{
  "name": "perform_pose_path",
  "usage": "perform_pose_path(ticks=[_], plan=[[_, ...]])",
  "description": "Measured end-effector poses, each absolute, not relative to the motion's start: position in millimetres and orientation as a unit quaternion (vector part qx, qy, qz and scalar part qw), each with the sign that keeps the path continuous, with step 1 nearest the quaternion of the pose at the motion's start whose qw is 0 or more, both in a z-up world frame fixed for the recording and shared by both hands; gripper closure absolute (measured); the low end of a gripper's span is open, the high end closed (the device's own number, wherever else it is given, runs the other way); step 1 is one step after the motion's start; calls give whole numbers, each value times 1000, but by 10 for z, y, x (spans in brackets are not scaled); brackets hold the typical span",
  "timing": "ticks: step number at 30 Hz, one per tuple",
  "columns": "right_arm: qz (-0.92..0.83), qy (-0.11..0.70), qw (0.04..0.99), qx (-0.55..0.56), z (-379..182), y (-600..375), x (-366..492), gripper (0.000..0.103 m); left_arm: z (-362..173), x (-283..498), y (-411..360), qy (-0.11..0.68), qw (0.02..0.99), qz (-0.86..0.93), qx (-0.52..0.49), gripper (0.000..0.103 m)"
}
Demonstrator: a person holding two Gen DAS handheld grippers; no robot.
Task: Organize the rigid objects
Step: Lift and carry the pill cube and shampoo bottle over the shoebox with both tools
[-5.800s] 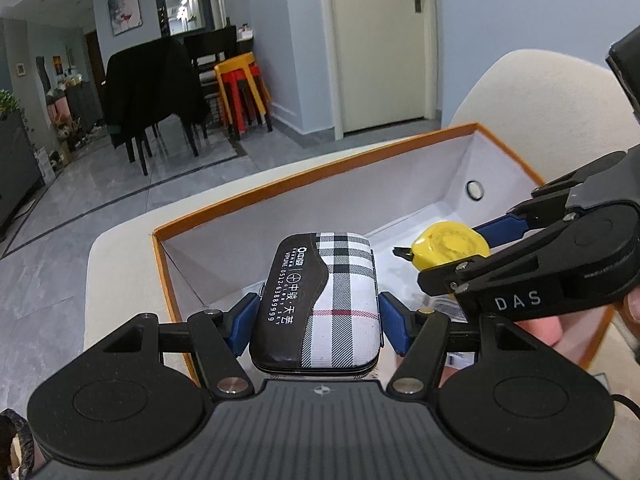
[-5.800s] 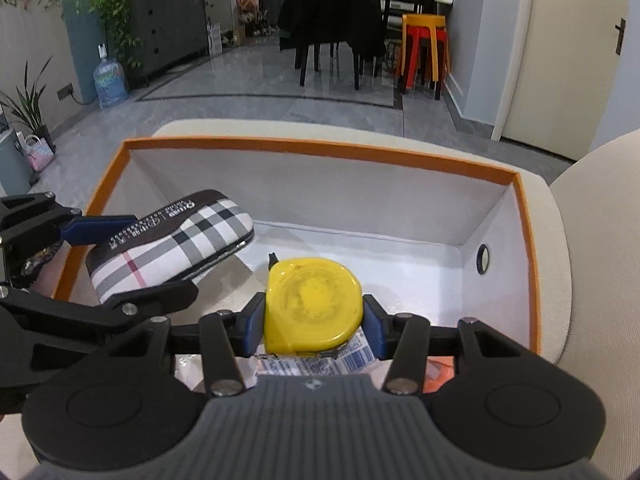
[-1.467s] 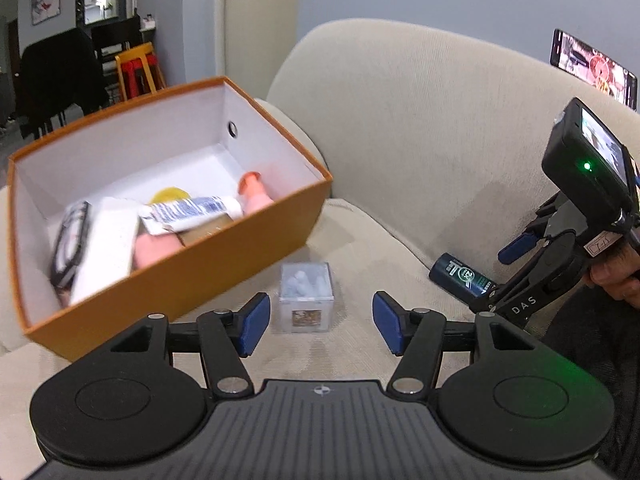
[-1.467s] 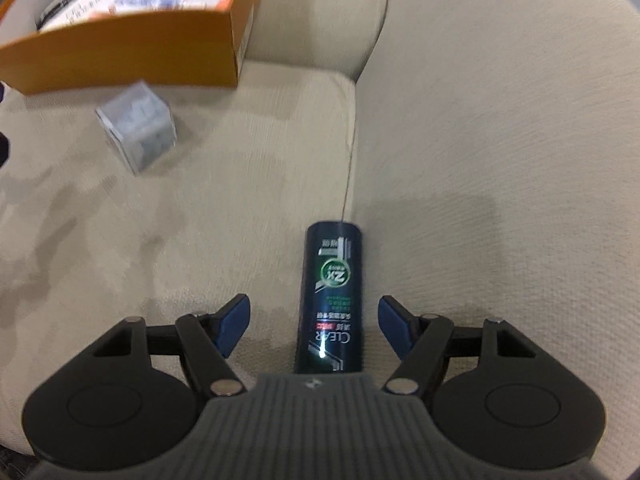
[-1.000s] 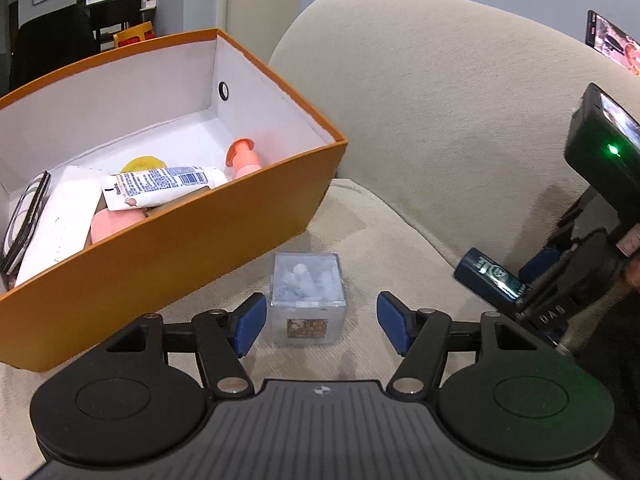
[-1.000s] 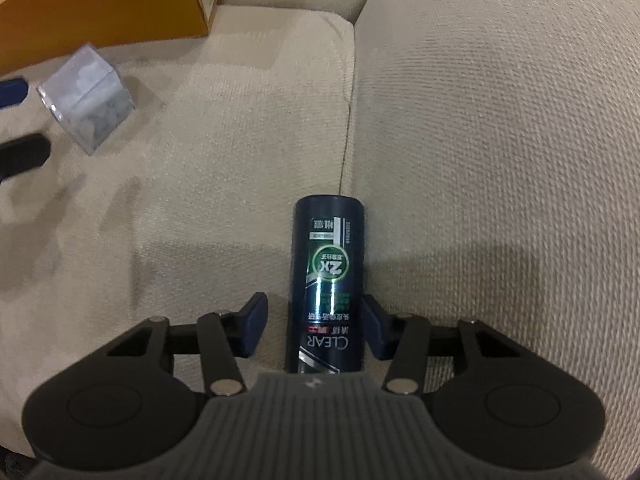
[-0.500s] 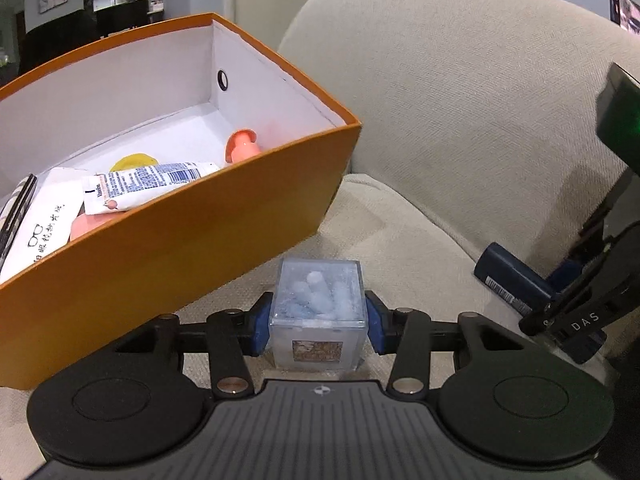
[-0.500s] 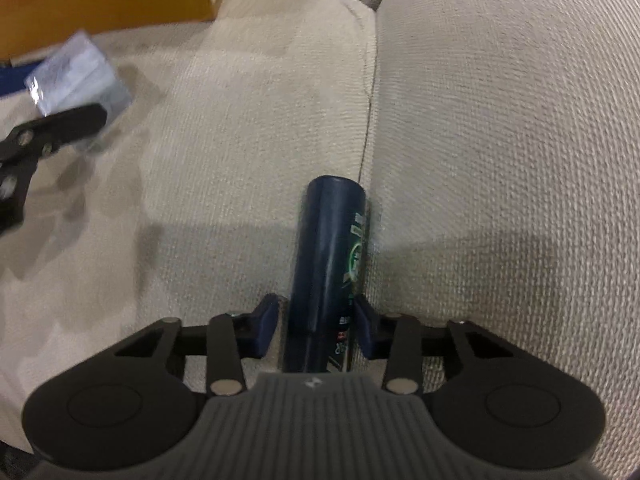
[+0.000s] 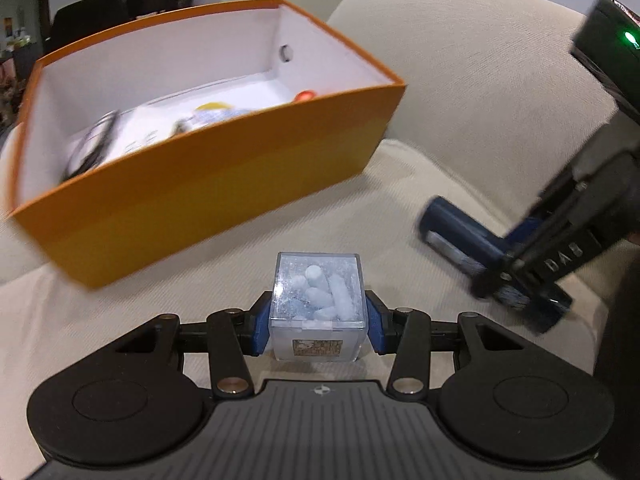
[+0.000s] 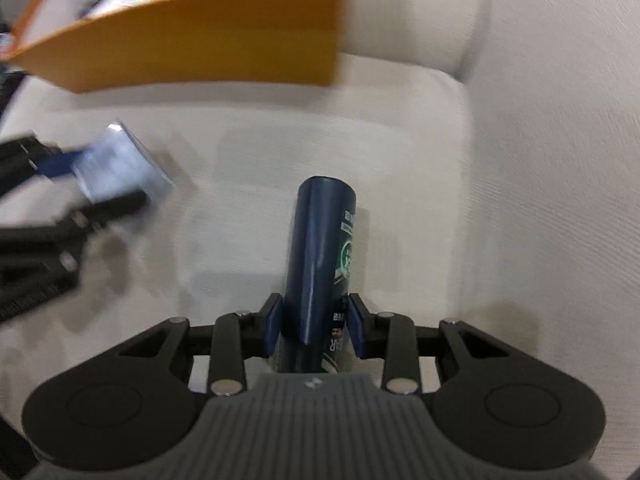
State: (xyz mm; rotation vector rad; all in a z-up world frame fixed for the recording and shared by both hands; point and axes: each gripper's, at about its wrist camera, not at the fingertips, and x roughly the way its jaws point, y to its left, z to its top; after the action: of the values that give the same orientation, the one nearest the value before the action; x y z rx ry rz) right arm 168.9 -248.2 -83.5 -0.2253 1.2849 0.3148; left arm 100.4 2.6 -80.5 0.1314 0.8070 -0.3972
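The left gripper (image 9: 318, 322) clamps a clear plastic cube box (image 9: 318, 304) of white pieces, possibly chalk; the right gripper (image 10: 315, 326) grips a dark blue cylindrical bottle (image 10: 320, 256).

Left tongs (image 9: 318, 326) clamped on held item; right tongs (image 10: 315, 326) clamped too, pointing steeply down.

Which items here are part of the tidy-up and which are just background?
In play: clear plastic cube in the left gripper; dark blue bottle in the right gripper; orange box.
Background: beige sofa; dark chairs.
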Motion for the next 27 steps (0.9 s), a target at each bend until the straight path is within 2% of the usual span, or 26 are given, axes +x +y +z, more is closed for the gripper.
perform_pose_path(ticks=[10,27], plan=[[200,553,799,-128,-882,-1816,1582,66,-803,559,502,380,912,-150,40,50],[214,531,814,-100,-891,-1958,1502,66,-975,570,423,380,912,-139,63,50]])
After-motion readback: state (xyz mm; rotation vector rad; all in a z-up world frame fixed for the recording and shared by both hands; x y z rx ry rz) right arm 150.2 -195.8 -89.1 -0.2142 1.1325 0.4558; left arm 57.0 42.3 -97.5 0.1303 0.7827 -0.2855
